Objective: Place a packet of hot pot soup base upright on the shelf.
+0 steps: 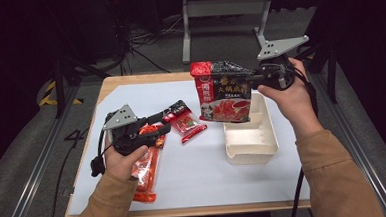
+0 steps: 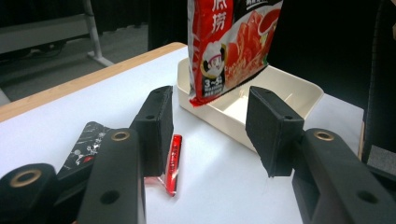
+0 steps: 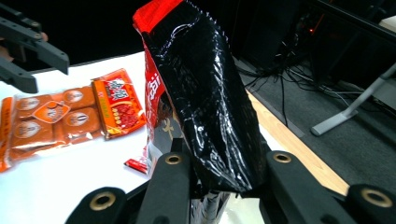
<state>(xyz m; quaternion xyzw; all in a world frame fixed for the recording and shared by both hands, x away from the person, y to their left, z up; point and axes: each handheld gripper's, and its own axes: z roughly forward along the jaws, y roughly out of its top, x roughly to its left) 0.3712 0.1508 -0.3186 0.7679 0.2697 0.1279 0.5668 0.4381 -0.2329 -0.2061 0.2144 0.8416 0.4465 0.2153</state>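
A large red and black food pouch (image 1: 224,91) hangs upright over the far end of a cream tray (image 1: 250,145). My right gripper (image 1: 253,78) is shut on the pouch's upper right edge; the black foil (image 3: 210,116) is pinched between its jaws. My left gripper (image 1: 166,125) stands open low over the table, its jaws apart with nothing between them (image 2: 210,135). A small red and black sachet (image 1: 184,120) lies just beyond its tips, seen edge-on as a red strip (image 2: 174,161). An orange packet (image 1: 146,171) lies under my left hand.
The white mat (image 1: 194,173) covers a wooden table (image 1: 129,79). Past the far edge lie dark floor, cables and a metal frame (image 1: 223,9). The orange packet with round pieces (image 3: 56,116) lies flat to the left in the right gripper view.
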